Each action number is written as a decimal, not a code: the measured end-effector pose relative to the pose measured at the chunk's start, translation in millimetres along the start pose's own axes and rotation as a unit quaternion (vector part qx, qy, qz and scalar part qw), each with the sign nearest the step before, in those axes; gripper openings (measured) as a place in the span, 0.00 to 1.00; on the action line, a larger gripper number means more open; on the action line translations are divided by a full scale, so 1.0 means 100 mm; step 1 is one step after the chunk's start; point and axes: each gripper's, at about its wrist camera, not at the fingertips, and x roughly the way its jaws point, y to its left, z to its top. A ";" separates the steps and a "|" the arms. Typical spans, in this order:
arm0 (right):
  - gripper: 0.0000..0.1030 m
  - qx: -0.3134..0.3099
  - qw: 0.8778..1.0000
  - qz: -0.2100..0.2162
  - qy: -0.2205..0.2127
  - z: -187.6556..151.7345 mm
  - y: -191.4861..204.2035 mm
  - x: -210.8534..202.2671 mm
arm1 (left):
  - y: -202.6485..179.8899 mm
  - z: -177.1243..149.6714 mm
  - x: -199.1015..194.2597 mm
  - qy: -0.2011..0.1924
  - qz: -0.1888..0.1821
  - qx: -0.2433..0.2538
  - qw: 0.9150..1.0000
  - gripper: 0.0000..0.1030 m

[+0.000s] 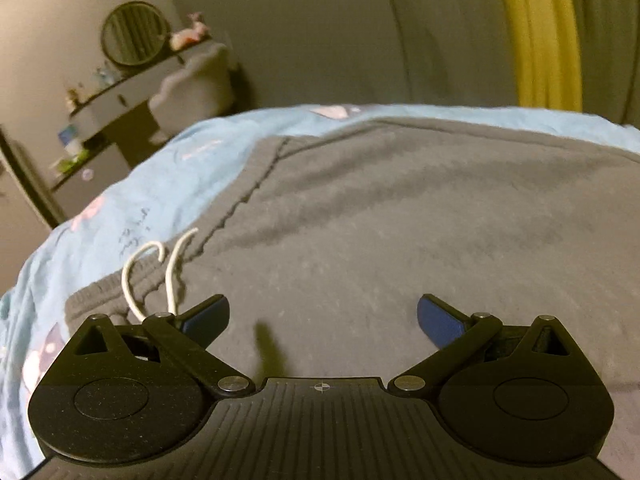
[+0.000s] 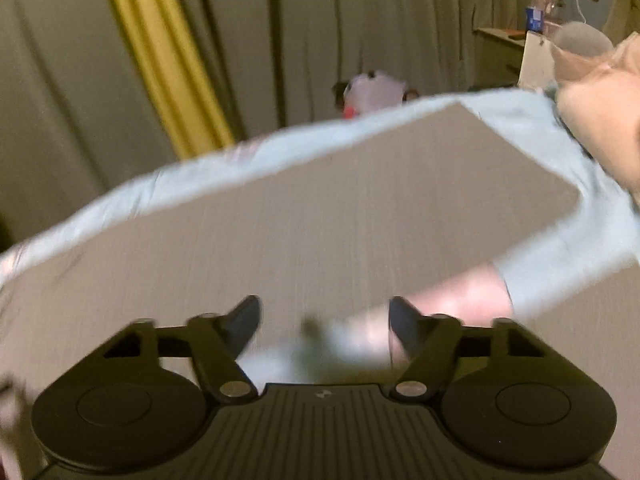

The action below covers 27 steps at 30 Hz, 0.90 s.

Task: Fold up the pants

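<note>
Dark grey sweatpants lie spread flat on a light blue bedsheet. Their elastic waistband with a white drawstring is at the lower left of the left wrist view. My left gripper is open and empty, just above the pants near the waistband. In the blurred right wrist view the grey pants fill the middle, over the blue sheet. My right gripper is open and empty, low over the pants' near edge.
A dressing table with a round mirror and a grey chair stand at the left. Grey and yellow curtains hang behind the bed. A pink pillow, a plush toy and a side table with a bottle are at the far side.
</note>
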 end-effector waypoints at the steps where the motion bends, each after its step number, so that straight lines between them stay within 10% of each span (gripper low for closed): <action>1: 0.49 0.002 1.000 -0.006 -0.002 0.16 0.02 0.15 | -0.01 0.00 0.03 -0.007 0.000 -0.003 1.000 1.00; 8: 0.38 0.052 0.997 -0.059 0.002 1.05 0.08 1.27 | -0.09 -0.07 0.08 -0.050 0.007 -0.009 0.999 1.00; 11: 0.55 0.090 0.992 -0.084 0.020 1.22 0.01 1.67 | -0.10 -0.12 0.15 -0.050 0.002 -0.019 0.999 1.00; 18: 0.55 0.153 0.979 -0.135 0.028 1.32 -0.20 2.16 | -0.01 -0.17 0.28 -0.046 -0.022 -0.067 0.996 1.00; 23: 0.08 0.091 0.976 -0.195 0.014 1.26 -0.05 2.24 | -0.02 -0.18 0.28 -0.049 -0.023 -0.068 0.996 1.00; 27: 0.05 0.104 0.981 -0.162 -0.020 1.23 -0.16 1.86 | 0.09 -0.19 0.34 -0.035 -0.052 -0.096 0.993 1.00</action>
